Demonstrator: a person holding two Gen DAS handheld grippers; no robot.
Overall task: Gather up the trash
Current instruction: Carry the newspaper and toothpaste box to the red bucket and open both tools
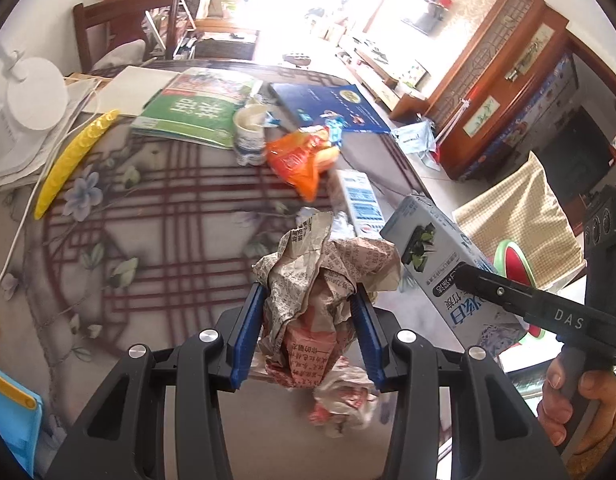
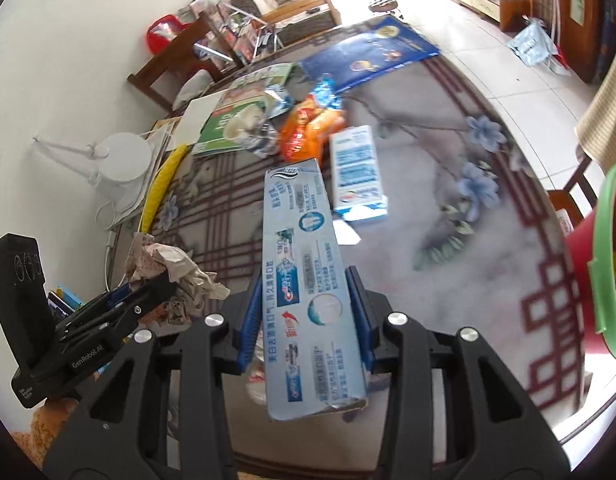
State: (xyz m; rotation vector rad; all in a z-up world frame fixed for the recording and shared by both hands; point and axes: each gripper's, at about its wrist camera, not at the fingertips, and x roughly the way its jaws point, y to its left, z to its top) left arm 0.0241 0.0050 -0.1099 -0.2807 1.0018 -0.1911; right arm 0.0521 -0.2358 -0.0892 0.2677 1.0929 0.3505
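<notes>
My left gripper [image 1: 309,308] is shut on a crumpled newspaper wad [image 1: 323,280] held above the table; the wad also shows in the right wrist view [image 2: 168,268]. My right gripper [image 2: 306,300] is shut on a pale blue toothpaste box [image 2: 304,264], which also shows in the left wrist view [image 1: 443,264]. On the table lie an orange snack bag [image 1: 300,156], a blue-white carton [image 1: 361,200], a crushed paper cup [image 1: 250,128] and another crumpled wrapper [image 1: 343,400]. A red bin with a green rim [image 2: 603,264] stands at the right table edge.
Books [image 1: 196,108] and a blue folder [image 1: 327,106] lie at the far side. A white lamp base [image 1: 36,96] and a yellow banana-shaped strip [image 1: 72,156] sit at left. Wooden chairs [image 1: 124,20] stand beyond the table.
</notes>
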